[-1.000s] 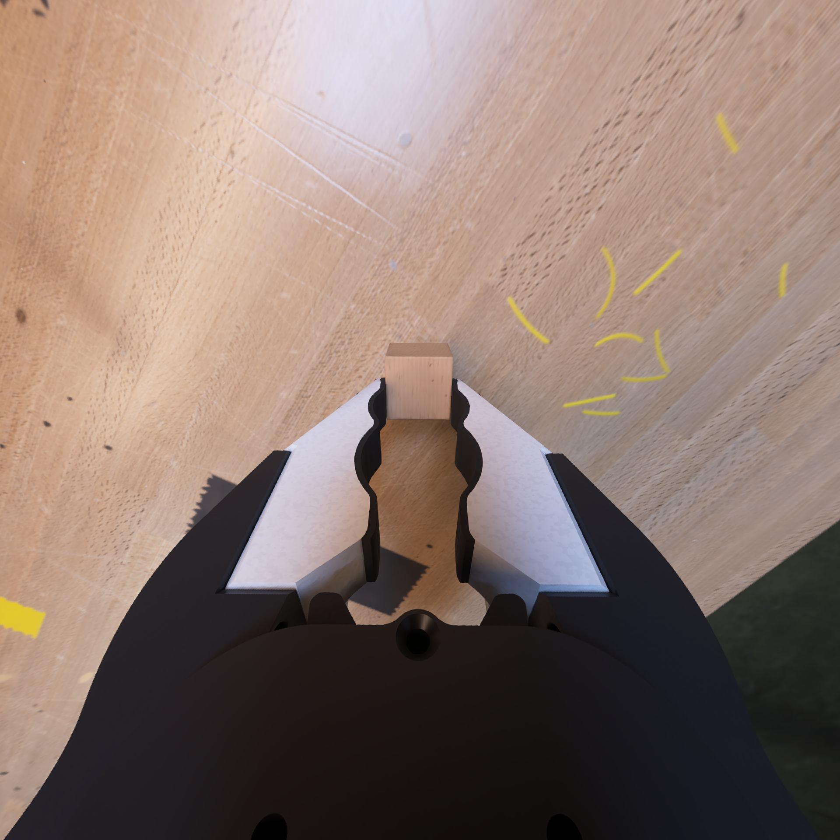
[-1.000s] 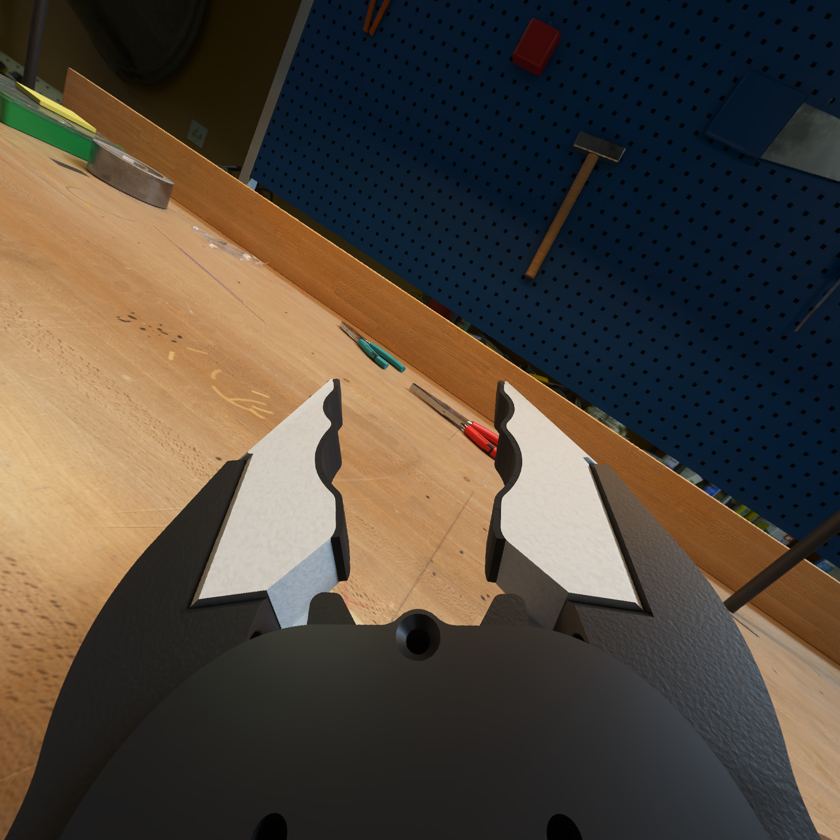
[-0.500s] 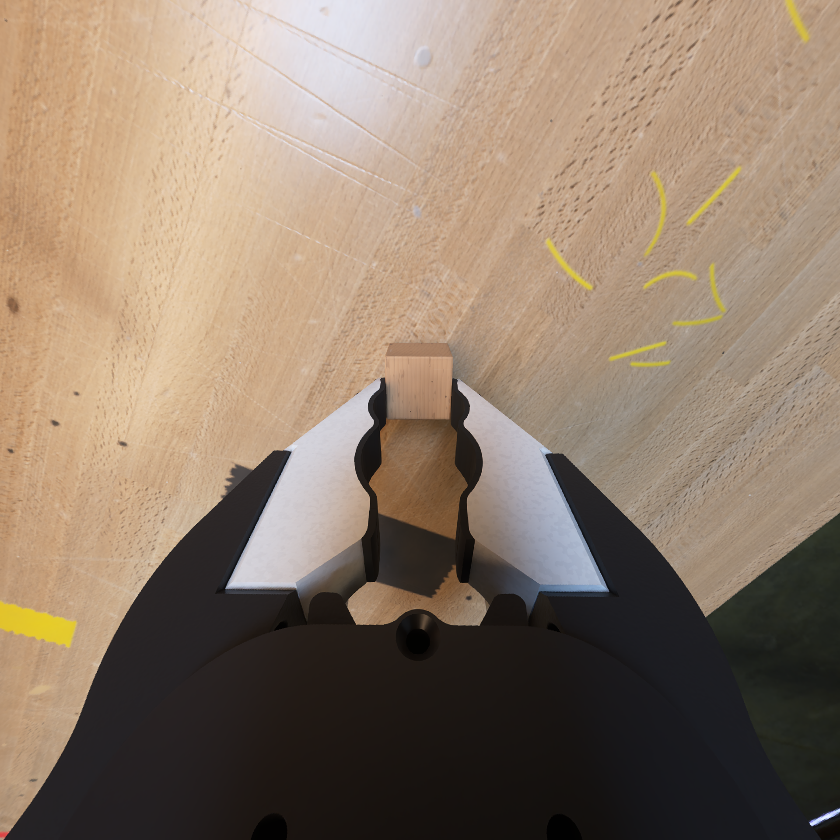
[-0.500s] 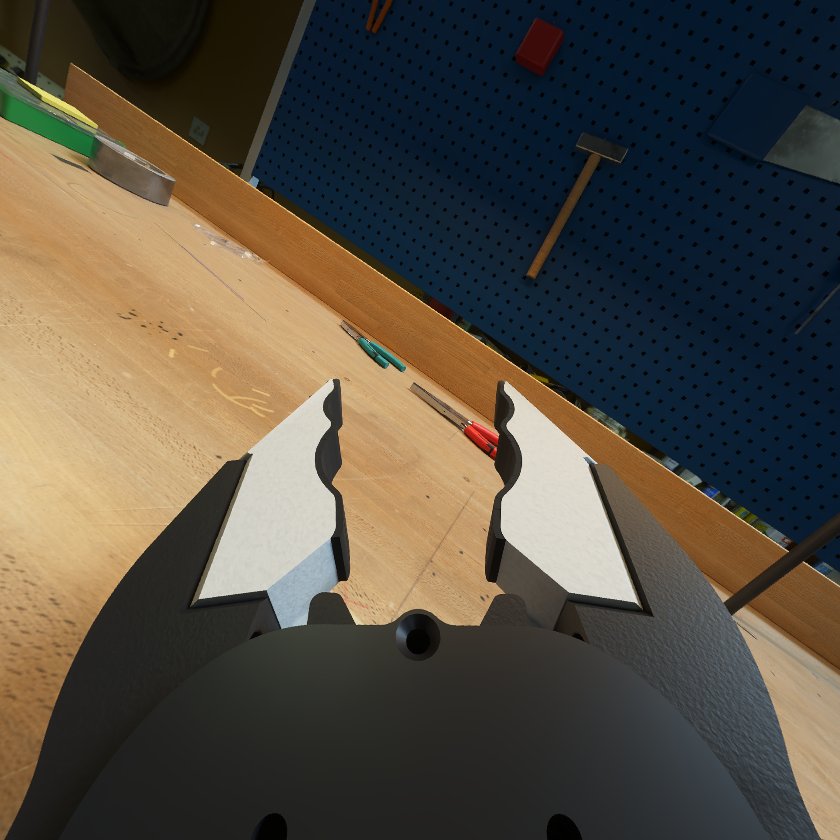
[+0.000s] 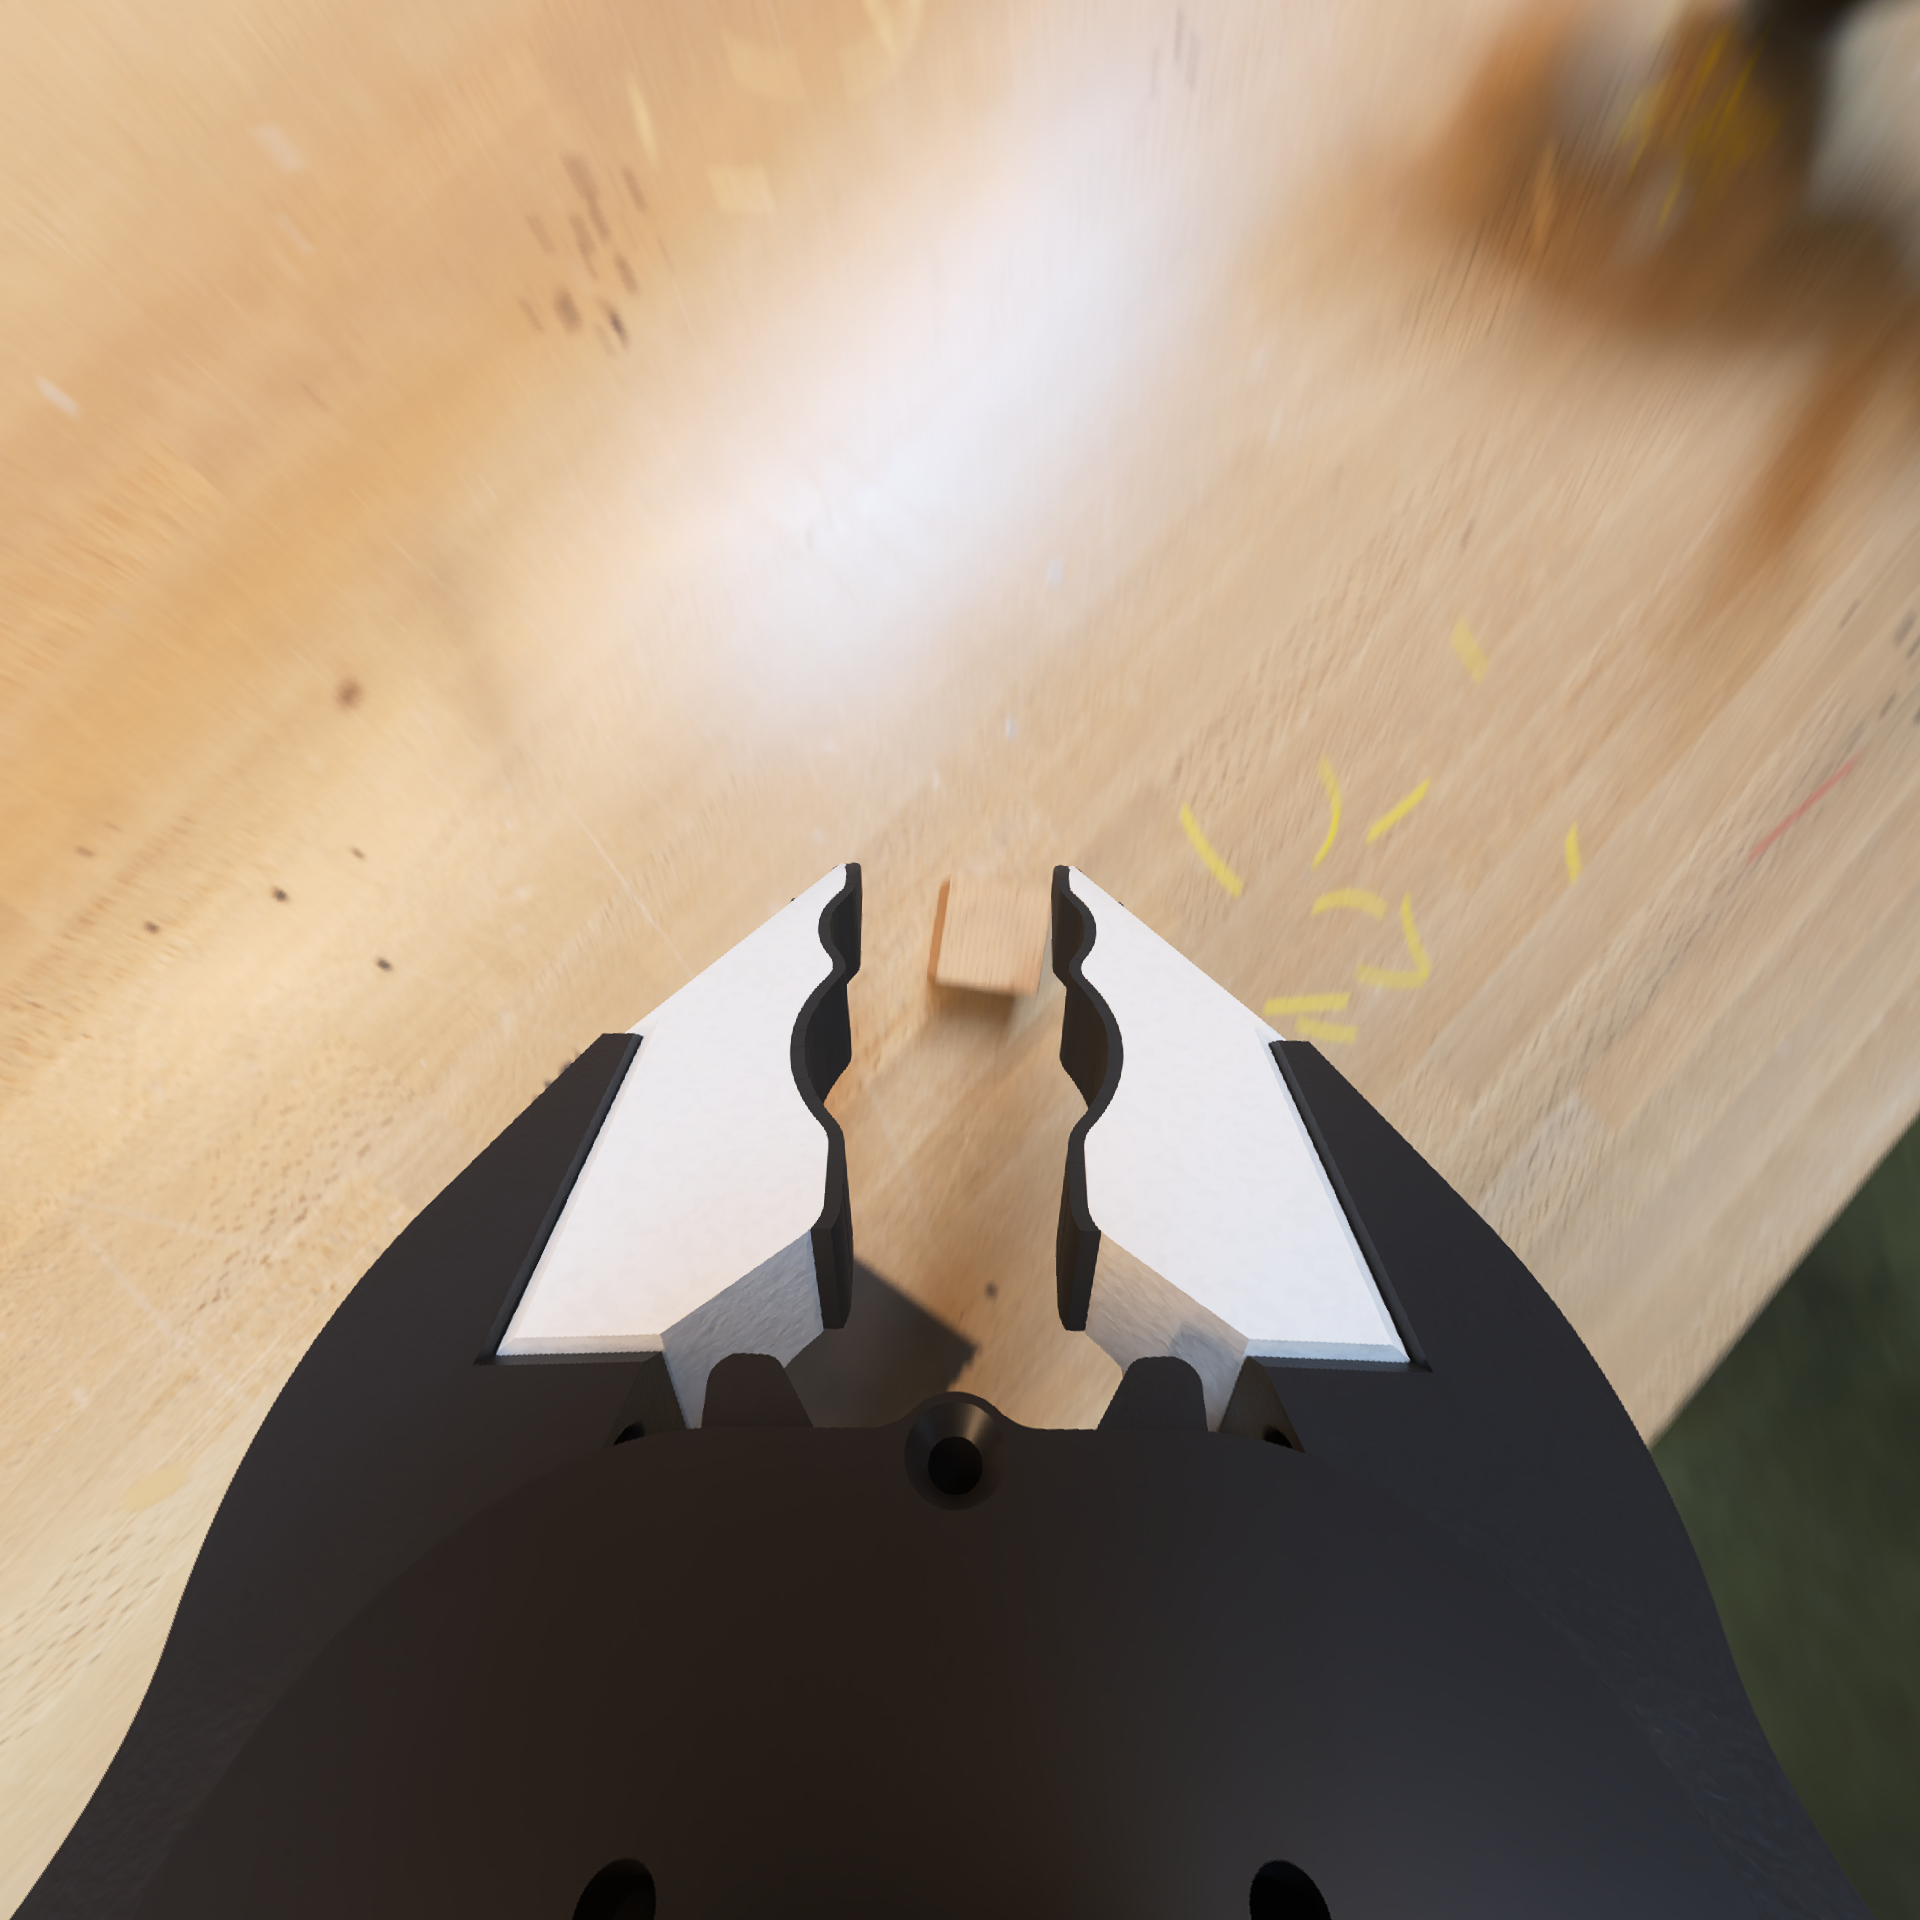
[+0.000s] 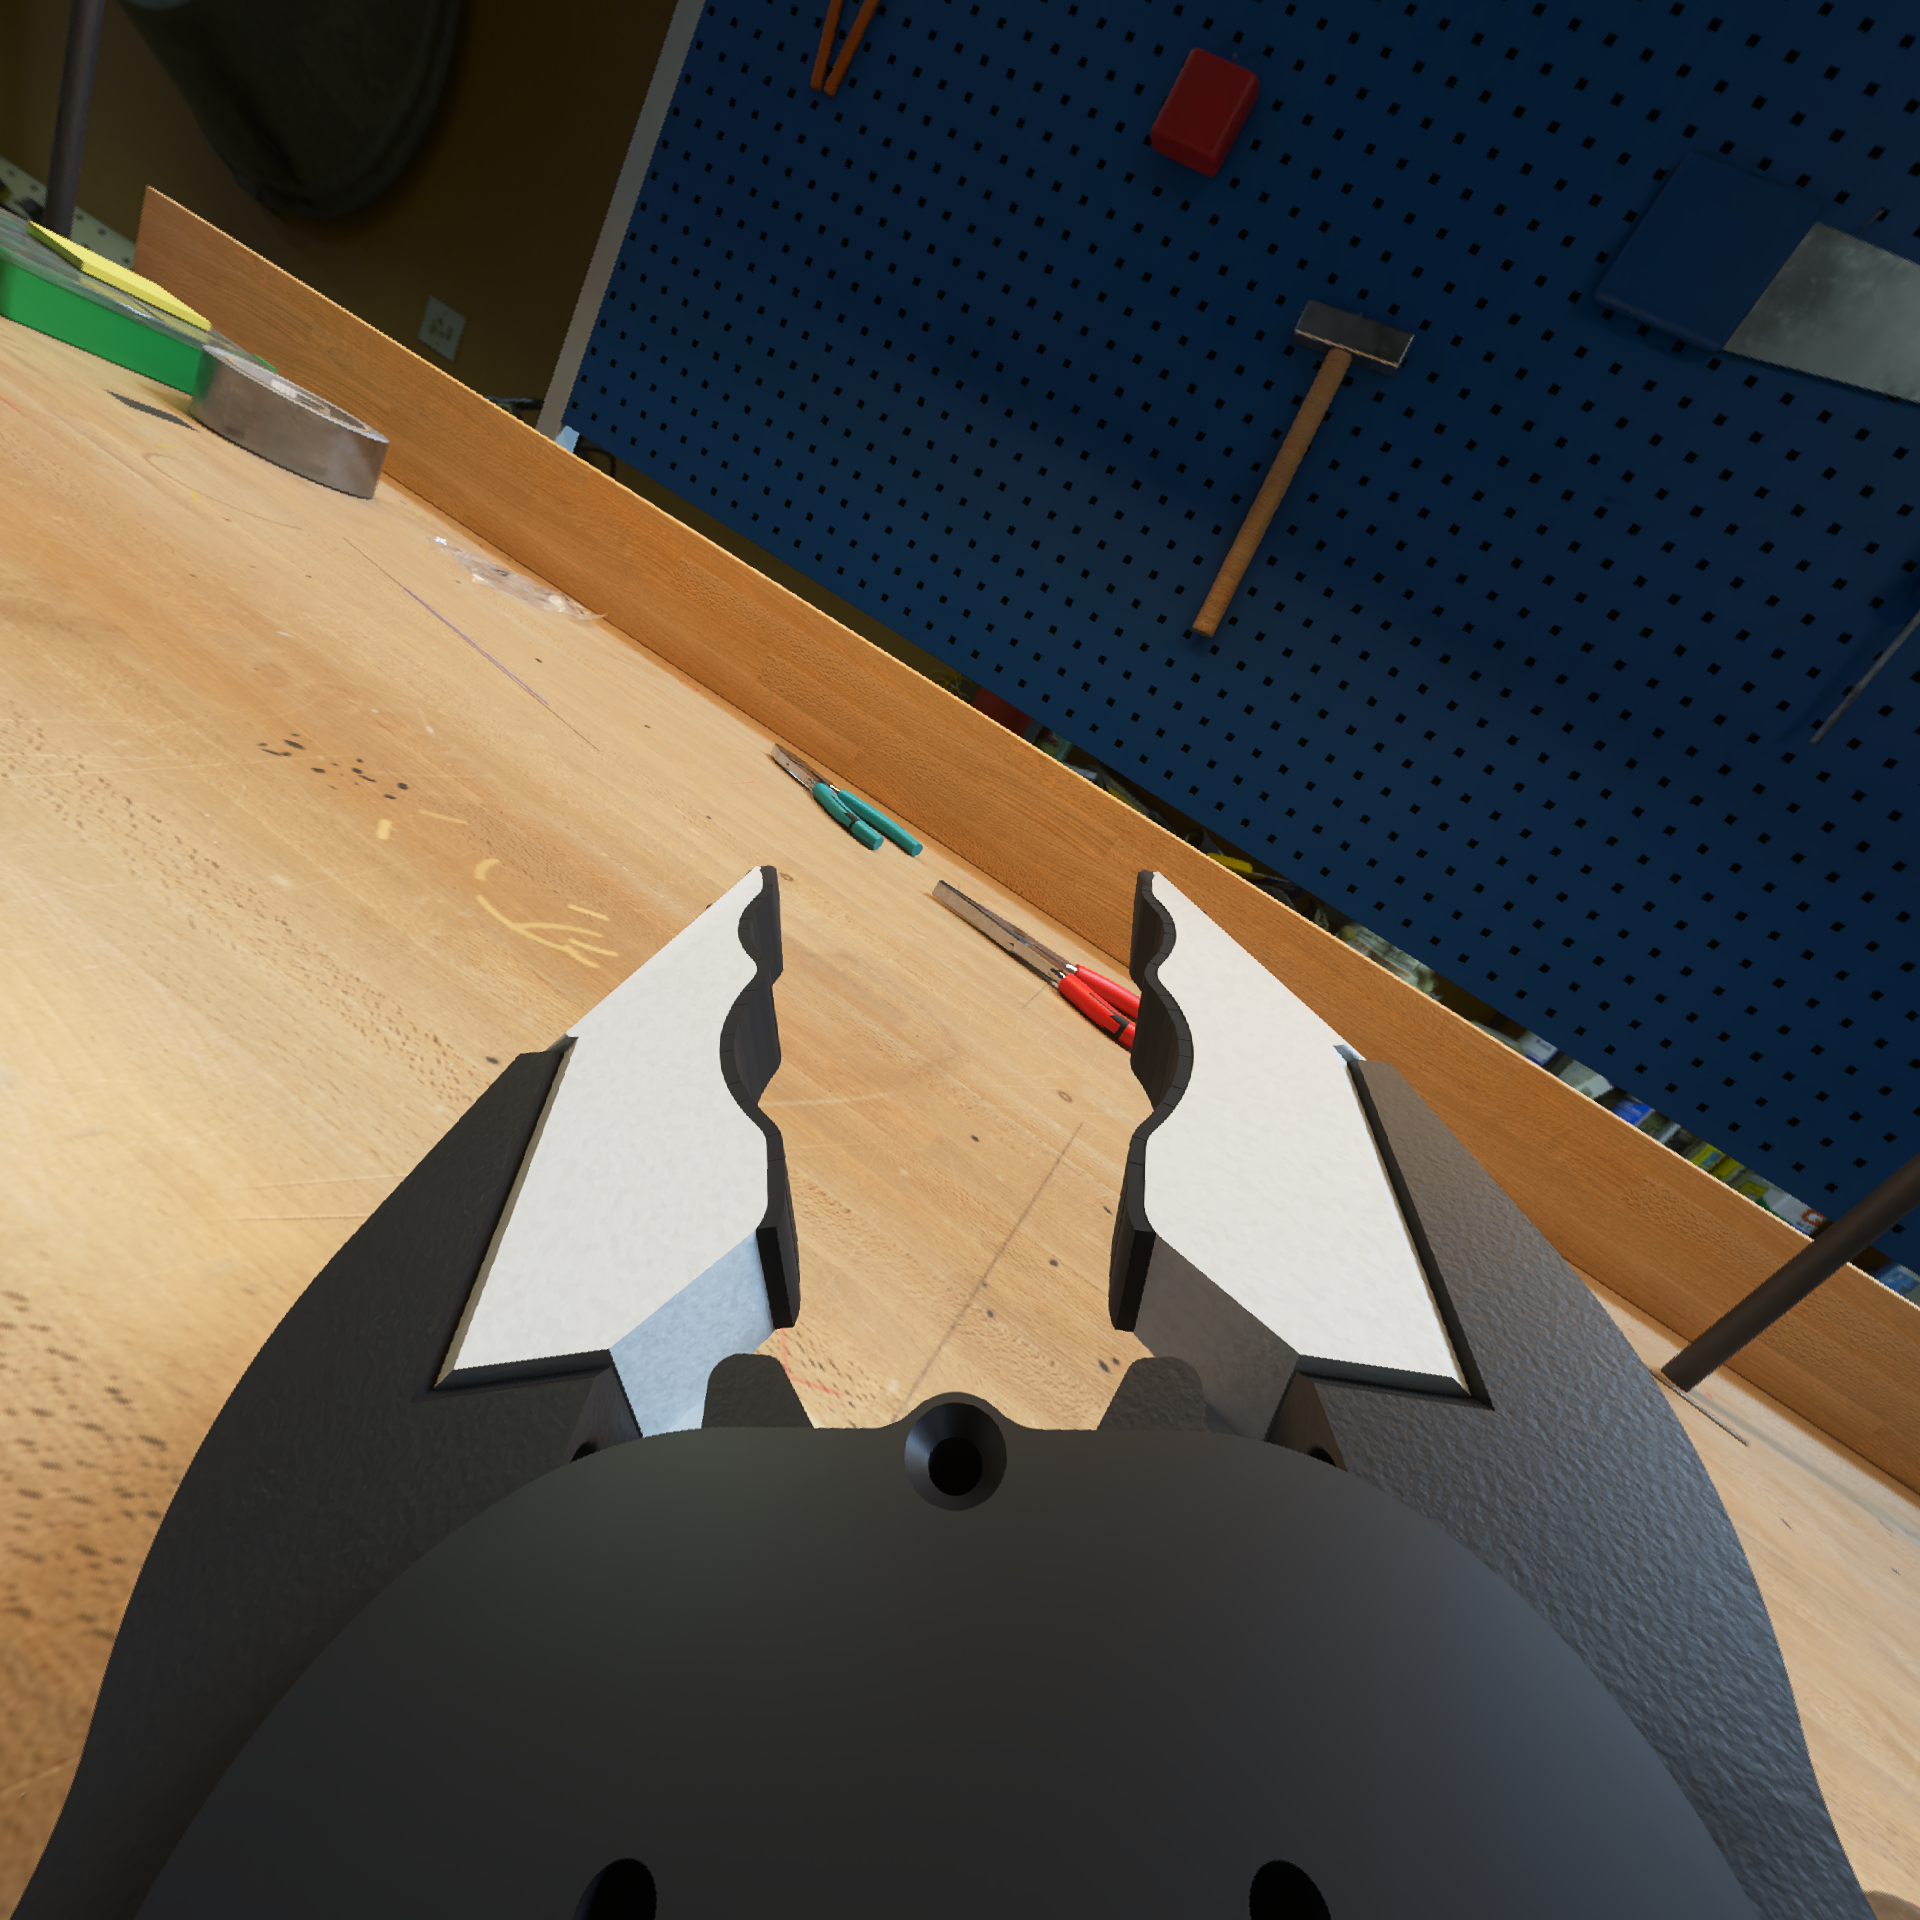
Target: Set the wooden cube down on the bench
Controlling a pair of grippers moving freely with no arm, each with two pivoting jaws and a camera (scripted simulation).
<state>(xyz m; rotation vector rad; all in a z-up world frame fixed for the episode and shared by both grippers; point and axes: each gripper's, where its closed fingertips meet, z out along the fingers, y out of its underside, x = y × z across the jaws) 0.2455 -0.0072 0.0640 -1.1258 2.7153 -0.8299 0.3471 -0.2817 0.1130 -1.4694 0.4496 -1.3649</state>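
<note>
The small wooden cube lies on the wooden bench in the left wrist view, seen between my fingertips and free of both. My left gripper is open and above the cube; the view is blurred by motion. My right gripper is open and empty, held low over the bench and looking toward its back board. The cube does not show in the right wrist view.
The bench's edge runs at the lower right, with dark floor beyond. Yellow marks lie right of the cube. In the right wrist view green-handled pliers, a red-handled tool, a metal ring and a blue pegboard with a hammer.
My left gripper has opened and let go of the cube, which now lies on the bench. The left gripper has pulled back and up from it. The right gripper has not moved.
</note>
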